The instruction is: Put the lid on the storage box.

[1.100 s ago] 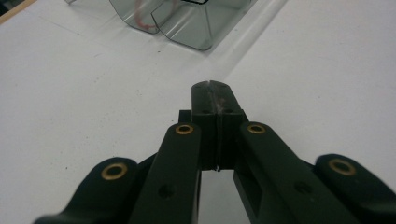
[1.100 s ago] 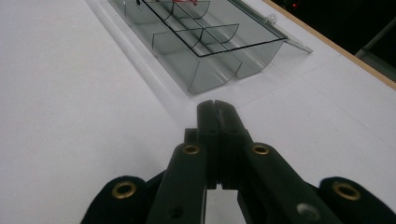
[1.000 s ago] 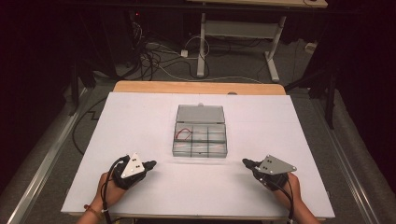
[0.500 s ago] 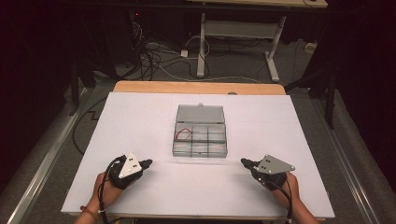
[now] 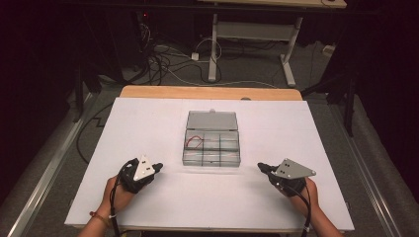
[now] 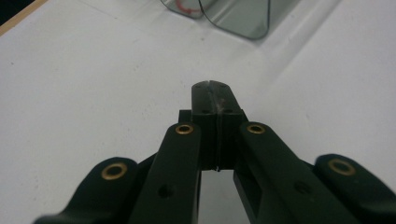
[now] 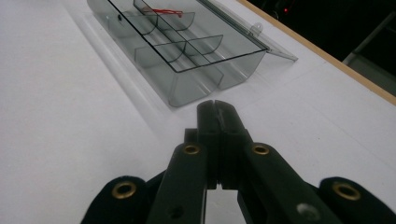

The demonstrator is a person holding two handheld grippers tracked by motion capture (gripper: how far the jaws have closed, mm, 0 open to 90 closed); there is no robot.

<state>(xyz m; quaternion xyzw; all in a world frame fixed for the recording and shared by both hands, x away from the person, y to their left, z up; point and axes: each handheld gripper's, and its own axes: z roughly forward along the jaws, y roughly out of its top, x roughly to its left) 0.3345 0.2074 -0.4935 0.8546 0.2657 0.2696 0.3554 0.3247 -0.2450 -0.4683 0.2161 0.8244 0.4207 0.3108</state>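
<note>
Nothing has moved much since the earlier frame: both grippers stay low over the near table, the box unshifted. Lid open and lying flat on the far side, the clear box (image 5: 212, 145) sits mid-table (image 5: 148, 118) with a red wire (image 5: 194, 141) in its far-left compartment. Left gripper (image 5: 158, 168) and right gripper (image 5: 260, 167) flank it, well apart from it, jaws clenched on nothing.

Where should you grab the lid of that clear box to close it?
Probably by the lid's far free edge, where a small tab sticks up. The lid lies flung open and nearly flat behind the box, hinged along the tray's back wall, so that edge swings most easily. Come from the far side and fold it toward the person. Both grippers, left and right, are shut now.
</note>
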